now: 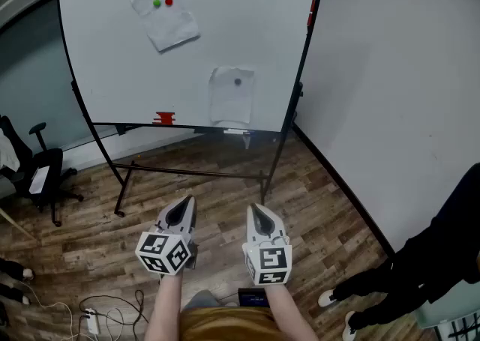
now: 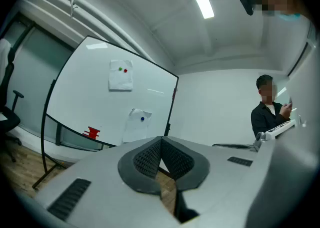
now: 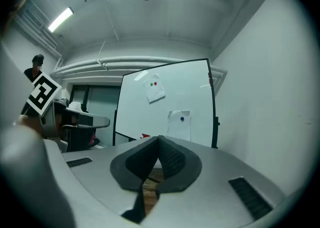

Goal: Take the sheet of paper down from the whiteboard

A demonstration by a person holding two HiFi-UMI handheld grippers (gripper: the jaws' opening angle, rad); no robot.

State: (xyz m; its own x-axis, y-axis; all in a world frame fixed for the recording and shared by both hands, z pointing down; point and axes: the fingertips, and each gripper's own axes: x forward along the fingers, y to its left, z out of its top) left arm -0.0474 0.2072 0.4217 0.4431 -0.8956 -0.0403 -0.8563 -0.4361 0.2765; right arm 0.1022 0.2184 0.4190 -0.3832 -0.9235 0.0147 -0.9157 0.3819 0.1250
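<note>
My claws are both clenched on nothing: left gripper (image 1: 185, 202) and right gripper (image 1: 256, 210) sit level, well short of the whiteboard (image 1: 105, 55). The upper sheet (image 1: 165, 11) hangs under two magnets (image 1: 163, 2), the lower sheet (image 1: 231, 100) under a single magnet (image 1: 238, 82). Paper is light, limp and tears easily, so I'd pinch a free bottom corner.

One sheet (image 1: 164, 11) hangs upper left on the whiteboard (image 1: 105, 62), another sheet (image 1: 231, 96) lower right; a chair (image 1: 45, 169) stands left of it.
</note>
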